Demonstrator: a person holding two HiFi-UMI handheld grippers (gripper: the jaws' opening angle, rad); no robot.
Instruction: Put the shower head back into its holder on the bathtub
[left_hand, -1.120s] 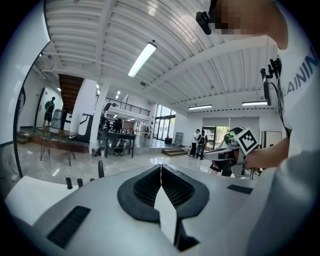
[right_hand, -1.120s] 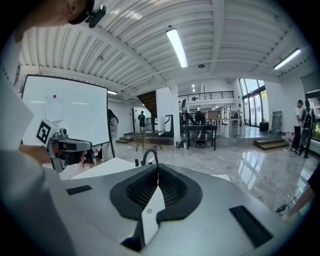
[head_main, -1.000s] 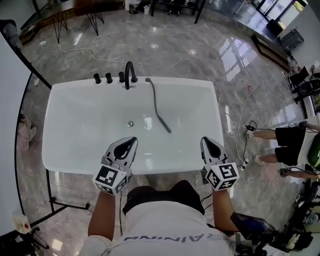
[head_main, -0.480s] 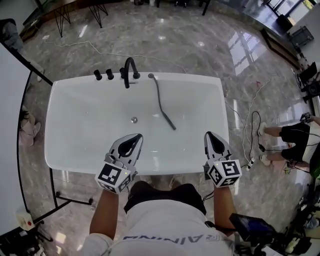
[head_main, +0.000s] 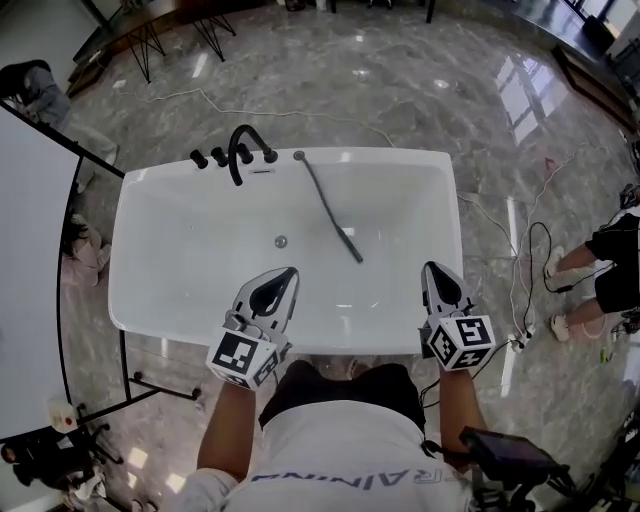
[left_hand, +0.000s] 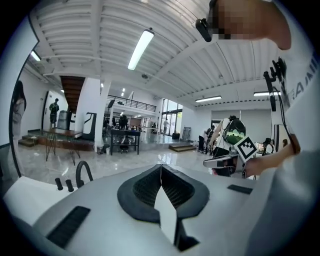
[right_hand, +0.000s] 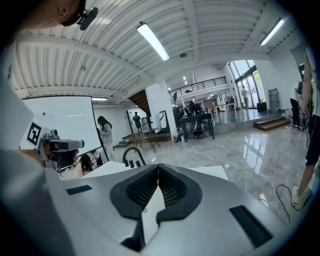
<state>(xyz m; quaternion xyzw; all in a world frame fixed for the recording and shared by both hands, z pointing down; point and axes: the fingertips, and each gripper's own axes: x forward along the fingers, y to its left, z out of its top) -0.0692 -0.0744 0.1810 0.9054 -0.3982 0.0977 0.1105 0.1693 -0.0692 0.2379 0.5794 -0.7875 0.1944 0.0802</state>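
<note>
I'm looking down on the shower head (head_main: 348, 245), which is lying inside the bathtub (head_main: 135, 250) rather than sitting on the rim. It is a slim, dark grey stick, and its long axis is running diagonally, with the free end pointing toward the near right part of the basin and the other end trailing into a dark hose (head_main: 315, 190). The hose is climbing to a small round fitting (head_main: 298, 156) on the far rim, just right of the arched black faucet (head_main: 240, 150) and its stubby black knobs (head_main: 200, 160). The left gripper (head_main: 290, 272) is hovering above the near side of the tub with its jaws pressed fully together and nothing between them; in the left gripper view the ribbed black pads are meeting along one thin seam. The right gripper (head_main: 432, 266) is hanging over the near right corner of the rim, its jaws likewise closed on nothing and touching nothing. Both are sitting well apart from the shower head, which is lying between them and farther out. The tub is showing as glossy white, rectangular with rounded corners, with a small round drain (head_main: 281, 241) in its bottom. Around it the floor (head_main: 400, 90) is gleaming as polished grey marble. Each gripper is wearing a smooth pale shell and a cube of black-and-white square markers.
</note>
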